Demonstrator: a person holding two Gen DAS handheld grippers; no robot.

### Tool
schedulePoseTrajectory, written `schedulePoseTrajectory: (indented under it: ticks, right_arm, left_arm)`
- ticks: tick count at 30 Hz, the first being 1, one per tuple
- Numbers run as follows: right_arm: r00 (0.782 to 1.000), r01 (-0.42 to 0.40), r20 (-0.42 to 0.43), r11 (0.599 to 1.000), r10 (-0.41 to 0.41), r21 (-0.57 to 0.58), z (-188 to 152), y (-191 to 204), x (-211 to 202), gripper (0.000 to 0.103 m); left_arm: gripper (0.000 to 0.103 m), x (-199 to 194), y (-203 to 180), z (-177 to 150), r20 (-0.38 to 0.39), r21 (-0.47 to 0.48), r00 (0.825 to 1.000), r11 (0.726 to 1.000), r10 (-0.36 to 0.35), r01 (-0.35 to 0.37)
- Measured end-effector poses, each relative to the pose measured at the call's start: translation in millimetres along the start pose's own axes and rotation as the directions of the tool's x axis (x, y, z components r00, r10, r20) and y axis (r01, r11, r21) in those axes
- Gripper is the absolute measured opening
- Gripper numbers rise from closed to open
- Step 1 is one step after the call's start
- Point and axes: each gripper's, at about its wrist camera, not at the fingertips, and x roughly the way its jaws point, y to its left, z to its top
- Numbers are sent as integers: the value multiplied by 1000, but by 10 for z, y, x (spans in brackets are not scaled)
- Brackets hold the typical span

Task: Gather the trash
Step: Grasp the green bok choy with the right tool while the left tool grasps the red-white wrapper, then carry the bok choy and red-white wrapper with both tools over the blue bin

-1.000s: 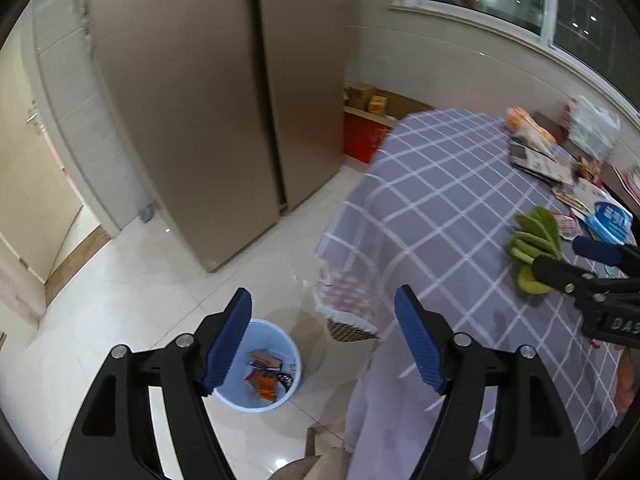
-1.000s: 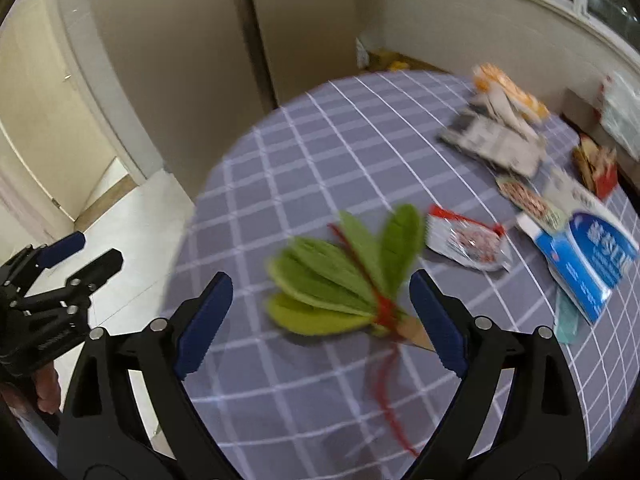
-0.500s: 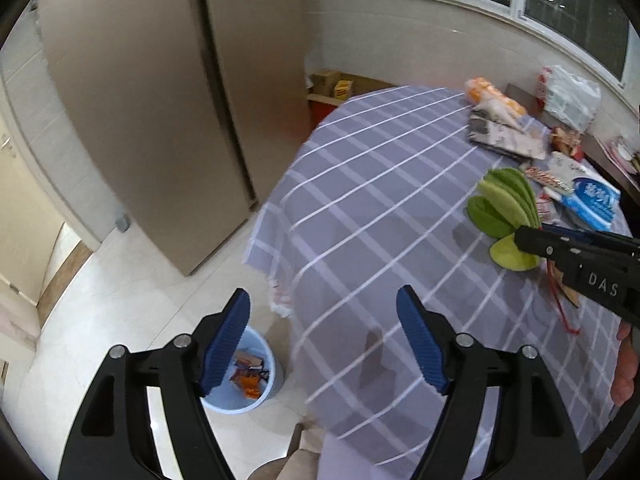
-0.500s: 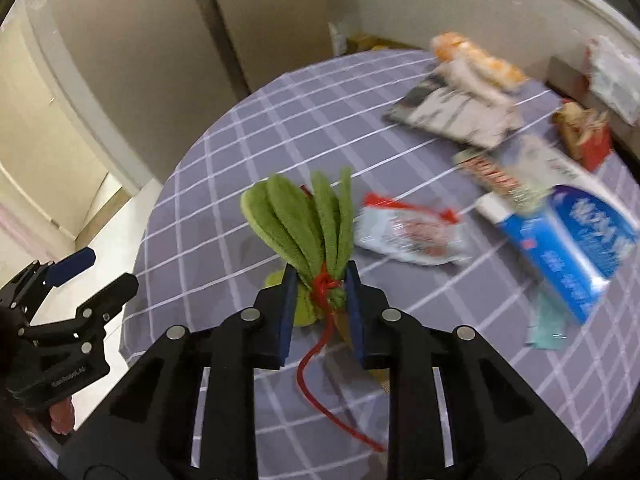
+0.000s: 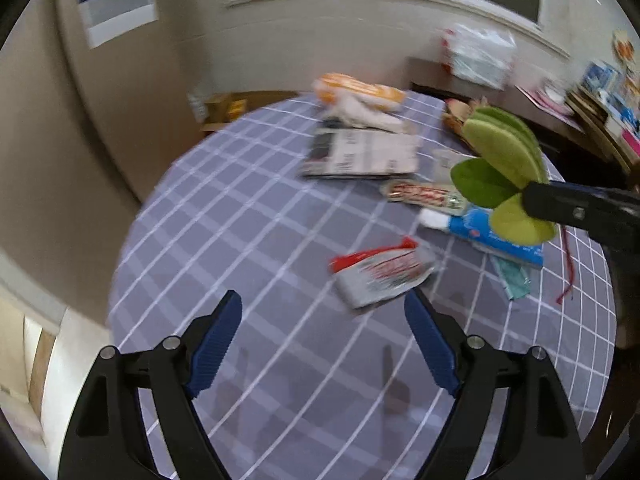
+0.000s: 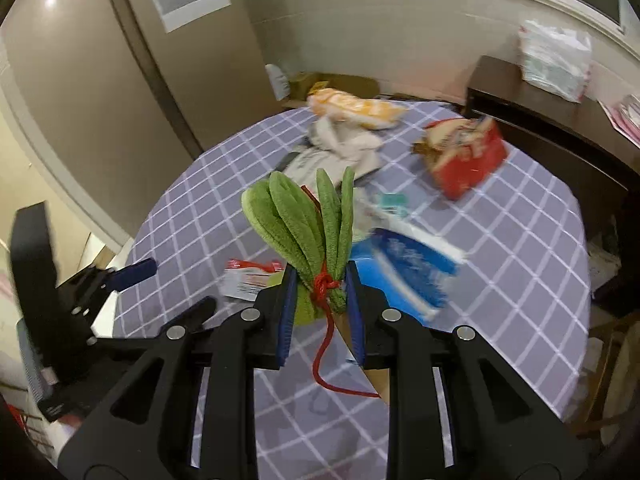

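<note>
No writing is legible on the blurred wrappers. At lower left, the left hand-held gripper (image 5: 322, 340) gapes over the checked surface (image 5: 240, 216). At centre, the right hand-held gripper (image 6: 320, 300) clamps the leaf bundle (image 6: 304, 224), lifted above the surface.

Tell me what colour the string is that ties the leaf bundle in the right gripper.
Red; the string around the green leaf bundle shows best in the right wrist view.

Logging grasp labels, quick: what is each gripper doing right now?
Left gripper: open, holding nothing.
Right gripper: closed on the green leaf bundle tied with red string.
</note>
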Motion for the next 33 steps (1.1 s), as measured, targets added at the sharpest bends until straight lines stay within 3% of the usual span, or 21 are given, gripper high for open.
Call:
schedulePoseTrajectory:
  ticks: [2, 8, 11, 13, 15, 23, 33]
  right_arm:
    - [1000, 10, -3, 1000, -10, 16, -14, -110, 8, 23]
    - [999, 17, -36, 999, -15, 30, -94, -226, 74, 23]
    - [999, 9, -53, 999, -7, 34, -140, -233, 119, 23]
    - [998, 6, -62, 999, -4, 33, -159, -231, 147, 23]
    - [998, 2, -70, 999, 0, 35, -168, -226, 175, 23]
    - [998, -13, -60, 1000, 13, 2, -151, -42, 154, 23]
    - [994, -78, -80, 992, 71, -97, -202, 609, 224, 23]
  left_arm:
    - [88, 114, -102, 68, -15, 33, 1000, 999, -12, 13]
    - [88, 444, -339, 195, -68, 100, 997, 994, -34, 41]
    - [67, 477, -330, 197, -70, 81, 993, 992, -92, 97]
    - [40, 472, -321, 209, -62, 84, 995, 992, -84, 89]
    - [32, 439, -278, 196, -66, 73, 995, 994, -73, 78]
    - [31, 237, 0, 28, -51, 7, 998, 999, -34, 35]
    - [31, -83, 524, -284, -21, -83, 1000, 996, 18, -20]
